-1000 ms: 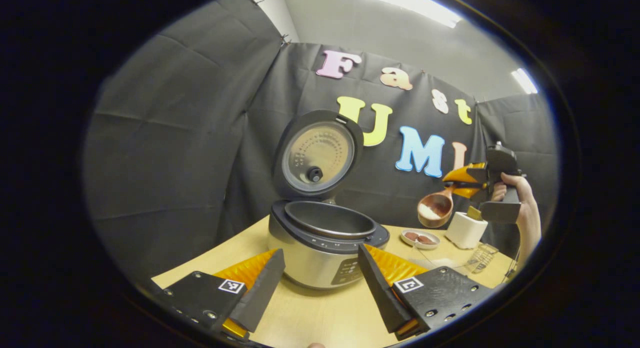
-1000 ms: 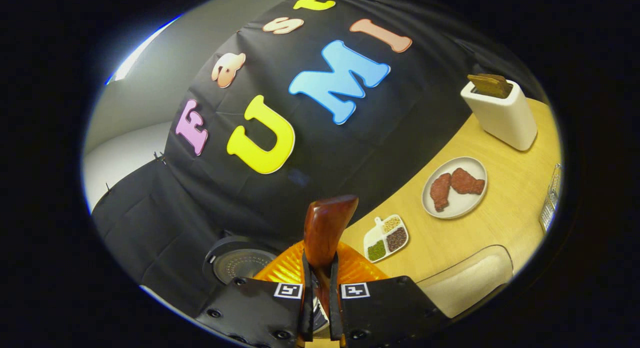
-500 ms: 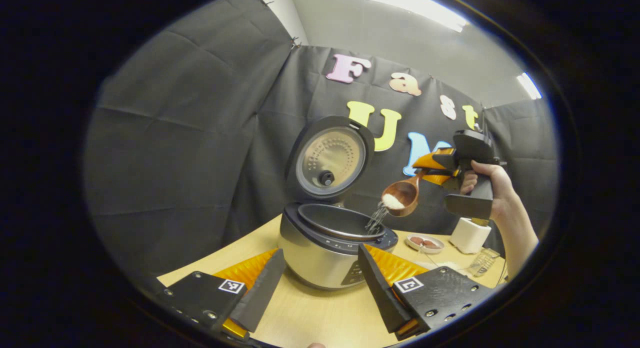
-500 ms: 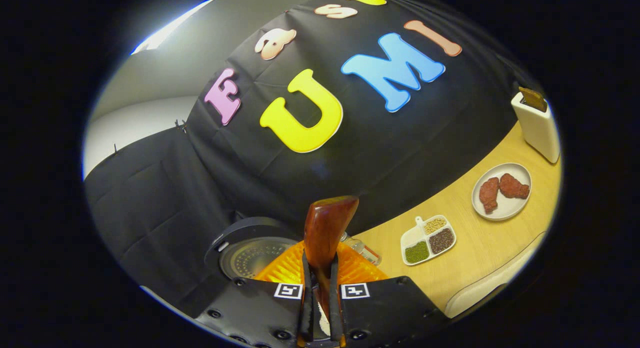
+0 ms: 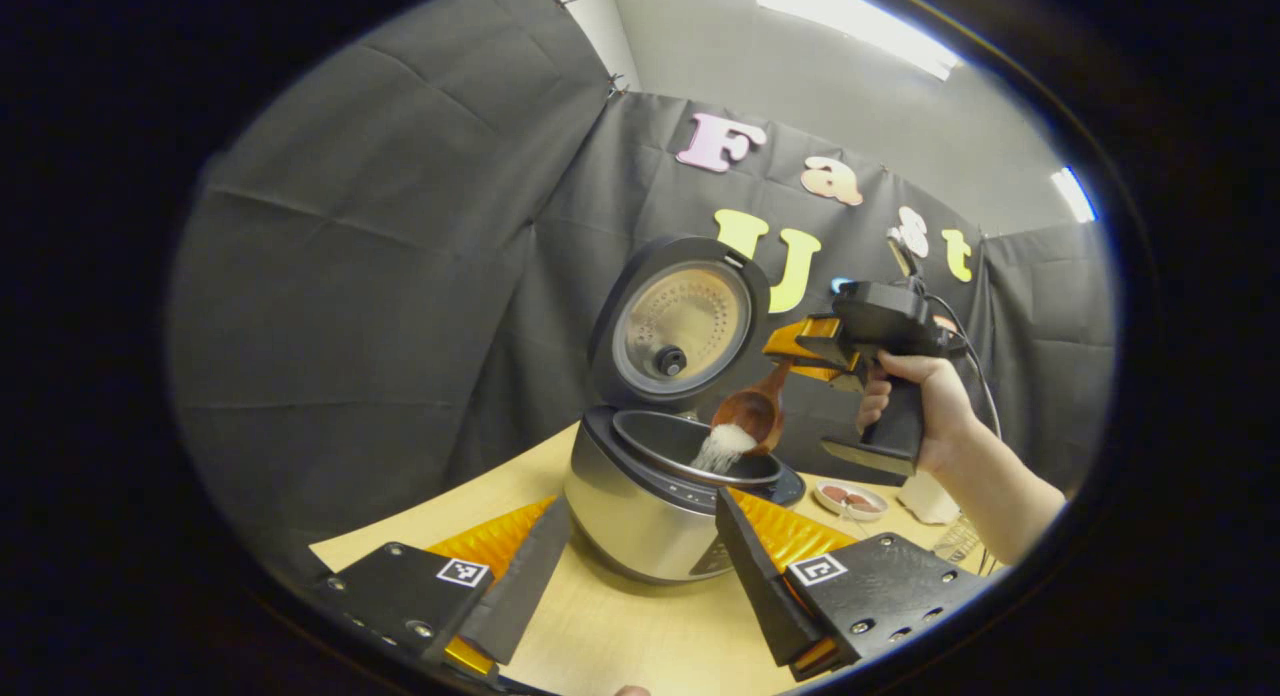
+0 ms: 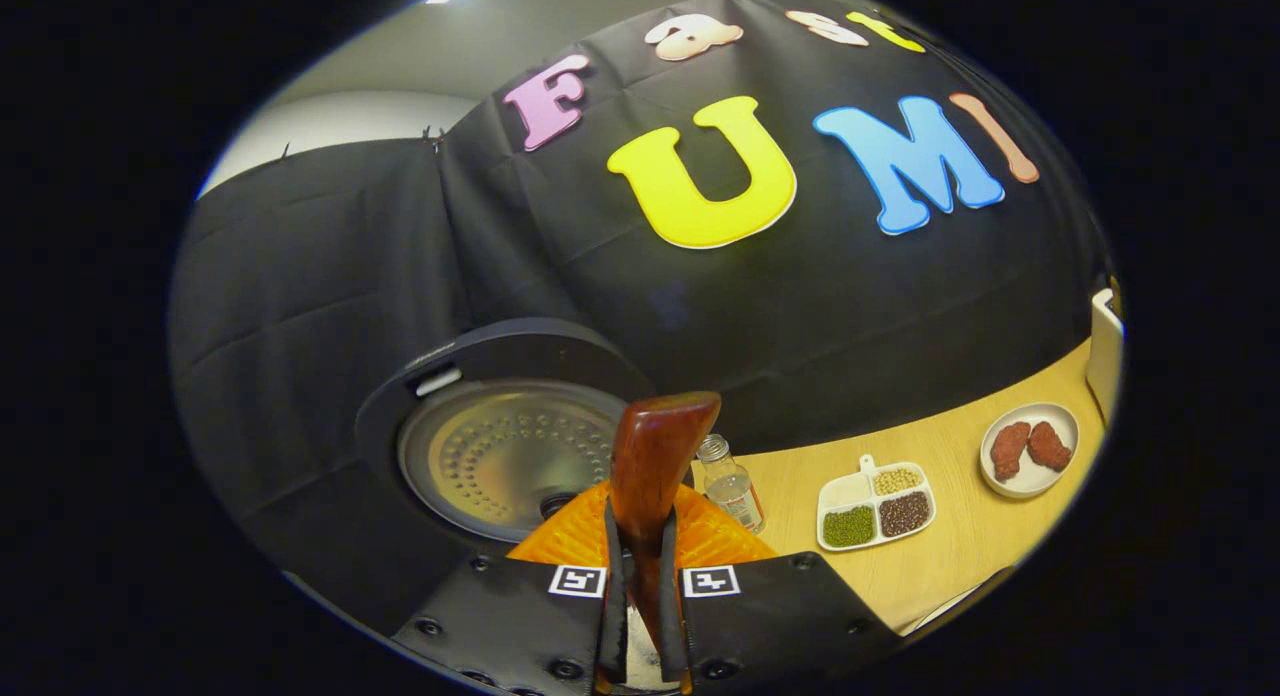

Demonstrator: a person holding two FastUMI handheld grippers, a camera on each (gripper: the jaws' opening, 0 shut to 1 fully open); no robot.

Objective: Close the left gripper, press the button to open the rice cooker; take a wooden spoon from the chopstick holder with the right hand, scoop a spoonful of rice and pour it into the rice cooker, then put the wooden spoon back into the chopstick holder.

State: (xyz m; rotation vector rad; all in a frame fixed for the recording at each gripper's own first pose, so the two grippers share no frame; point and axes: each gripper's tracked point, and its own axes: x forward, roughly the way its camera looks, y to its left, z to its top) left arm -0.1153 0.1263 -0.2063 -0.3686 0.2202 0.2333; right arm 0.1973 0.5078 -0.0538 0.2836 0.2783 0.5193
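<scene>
In the left gripper view, the rice cooker [image 5: 655,496] stands on the pale wooden worktop [image 5: 620,631] with its lid [image 5: 682,321] swung up and back, the metal inner face turned toward the camera. The left tool [image 5: 640,566] hangs low in front of the cooker, its two fingers spread wide apart with nothing between them.

Farther off in that view, a hand [image 5: 915,401] holds the right tool [image 5: 790,351] above the cooker's right side. It pinches the handle of the wooden spoon [image 5: 752,411], whose bowl is tipped down over the open pot. White rice [image 5: 722,448] streams from the spoon into the inner pot. Behind the cooker on the right lie a small plate [image 5: 850,498] with two reddish pieces and a white holder [image 5: 925,496], mostly hidden by the forearm; it is probably the chopstick holder, though too little shows to be sure.

In the right gripper view, the right tool [image 6: 640,616] has its fingers pressed together on the spoon's brown handle [image 6: 655,456], which stands up between them. The cooker lid [image 6: 500,436] sits just behind on the left. To the right on the worktop [image 6: 960,566] are a small glass bottle [image 6: 730,486], a divided dish [image 6: 875,501] of beans and grains, and a round plate [image 6: 1030,449] with two reddish pieces.
</scene>
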